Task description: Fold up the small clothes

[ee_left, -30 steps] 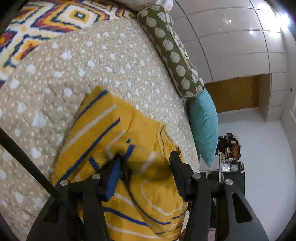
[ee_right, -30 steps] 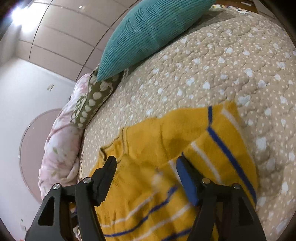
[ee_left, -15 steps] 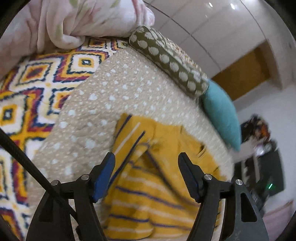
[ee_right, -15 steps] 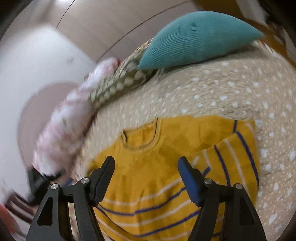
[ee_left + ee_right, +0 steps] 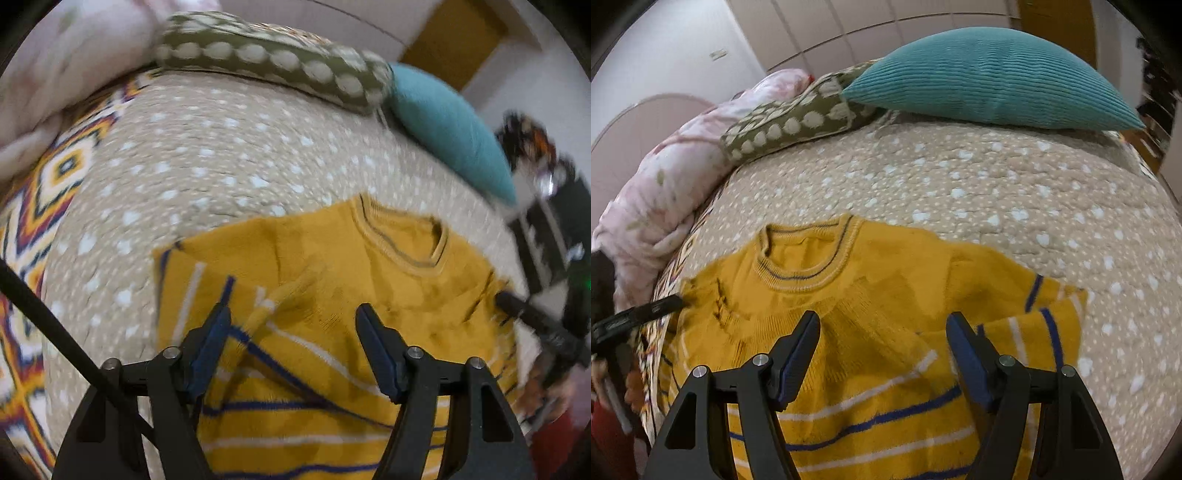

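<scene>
Yellow knit sweater (image 5: pixel 886 295), blue-white stripes, on dotted quilted bedspread (image 5: pixel 997 192)

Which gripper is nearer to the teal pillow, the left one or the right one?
Right. The teal pillow lies beyond the right gripper, on that side of the yellow sweater. The left gripper is over the sweater's far side.

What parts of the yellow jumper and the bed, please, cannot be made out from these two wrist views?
- yellow jumper hem: cut off by the bottom edge and gripper frames, both views.
- Its folded sleeves: underside hidden by the fabric itself.
- Dark clutter beyond the teal cushion: motion-blurred, left wrist view.
- Patterned blanket: mostly covered by the dotted quilt.
</scene>
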`<action>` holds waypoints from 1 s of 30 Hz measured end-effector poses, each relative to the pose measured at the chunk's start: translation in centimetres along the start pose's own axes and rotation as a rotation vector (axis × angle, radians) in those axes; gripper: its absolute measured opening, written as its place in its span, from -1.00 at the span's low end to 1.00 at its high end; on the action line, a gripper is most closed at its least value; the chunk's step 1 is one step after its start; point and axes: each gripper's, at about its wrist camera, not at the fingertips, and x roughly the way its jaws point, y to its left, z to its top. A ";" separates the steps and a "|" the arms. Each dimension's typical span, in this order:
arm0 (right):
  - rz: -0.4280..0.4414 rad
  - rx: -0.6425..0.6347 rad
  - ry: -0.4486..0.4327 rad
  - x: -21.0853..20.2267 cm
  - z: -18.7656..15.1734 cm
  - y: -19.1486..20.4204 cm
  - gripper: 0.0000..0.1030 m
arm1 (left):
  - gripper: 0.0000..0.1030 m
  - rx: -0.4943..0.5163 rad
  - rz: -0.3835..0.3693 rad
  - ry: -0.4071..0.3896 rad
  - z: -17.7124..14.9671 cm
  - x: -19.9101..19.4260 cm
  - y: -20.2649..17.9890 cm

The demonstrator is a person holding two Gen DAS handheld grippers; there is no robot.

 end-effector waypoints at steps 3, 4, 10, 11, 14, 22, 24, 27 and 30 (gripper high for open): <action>0.073 -0.052 0.046 0.1 -0.5 0.5 -0.87 | -0.87 0.076 0.066 0.026 0.1 0.3 -0.8; 0.088 -0.078 0.060 0.1 -0.6 0.8 -0.87 | -0.87 0.082 0.066 0.011 0.3 0.0 -0.8; -0.017 -0.041 -0.037 -0.8 2.2 -0.6 -0.88 | -0.89 -0.016 0.083 -0.052 3.0 -0.2 0.6; -0.033 -0.015 -0.043 -0.4 2.7 -1.1 -0.88 | -0.89 -0.034 0.094 -0.042 3.2 0.4 0.9; -0.091 0.021 -0.018 1.7 3.4 -2.2 -0.88 | -0.88 -0.054 0.142 -0.009 3.4 2.3 1.3; -0.109 0.160 -0.004 2.5 3.1 -4.8 -0.29 | -0.28 -0.217 0.026 -0.037 2.7 -0.5 3.8; -0.107 0.192 -0.042 0.3 2.9 -5.6 -0.19 | -0.08 -0.234 0.007 -0.079 1.7 -3.0 4.4; -0.090 0.203 -0.089 -3.6 1.7 -6.5 0.10 | 0.10 -0.218 0.015 -0.124 -0.9 -6.3 4.8; -0.058 0.203 -0.105 -7.3 -1.6 -7.4 0.27 | 0.28 -0.175 0.013 -0.130 -4.6 -8.4 4.7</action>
